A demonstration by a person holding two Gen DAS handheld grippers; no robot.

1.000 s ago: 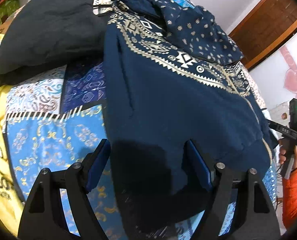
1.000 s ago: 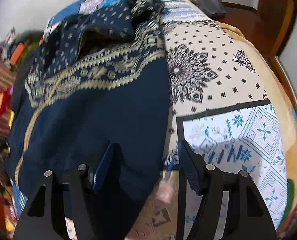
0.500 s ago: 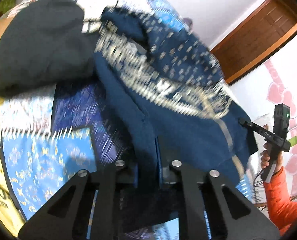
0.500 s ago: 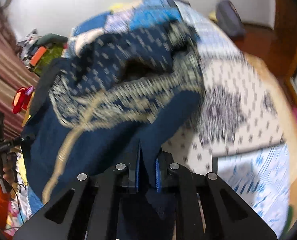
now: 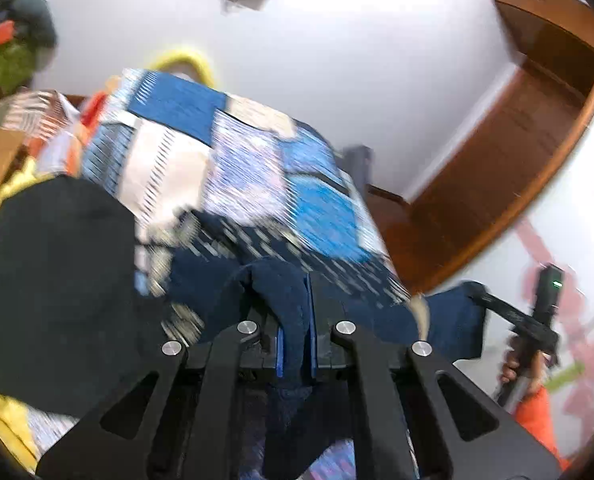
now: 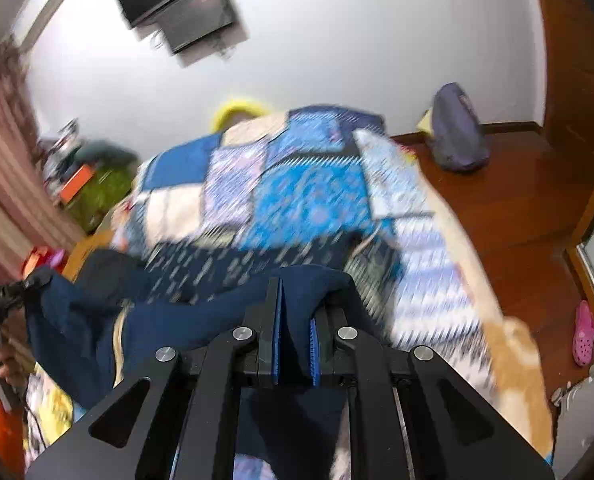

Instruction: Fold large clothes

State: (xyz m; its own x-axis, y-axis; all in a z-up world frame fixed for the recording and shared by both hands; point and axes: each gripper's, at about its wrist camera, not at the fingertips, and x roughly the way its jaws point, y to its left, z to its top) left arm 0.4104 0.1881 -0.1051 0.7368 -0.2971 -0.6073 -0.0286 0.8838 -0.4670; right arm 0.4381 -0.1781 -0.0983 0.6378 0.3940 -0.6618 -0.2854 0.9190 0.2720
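You are holding the hem of the navy hoodie (image 5: 289, 300) in both tools: your left gripper (image 5: 295, 344) is clamped tight on a thick, soft fold of the knit, which is bulging up over the blue pads in a rounded hump, and your right gripper (image 6: 295, 344) is pinching another bunch of the same cloth, the fabric sitting squeezed between its two flat blue pads. The hoodie is stretching between the two tools, its dotted, cream-patterned upper part (image 6: 217, 268) trailing back toward twelve o'clock onto the patchwork quilt (image 6: 305, 200), whose blue, white and lilac squares are smeared by blur. In the left view a smooth black garment (image 5: 57, 300) is lying in a big rounded heap at nine o'clock, partly covering the quilt and touching the hoodie's edge. At three o'clock in that view your other hand (image 5: 517, 364), in an orange sleeve (image 5: 537, 416), is gripping the black handle. In the right view a grey-blue bag (image 6: 457, 136) is sitting on the glossy wooden floor (image 6: 517, 208) at two o'clock, and a pink clog (image 6: 585, 334) is lying at three o'clock.
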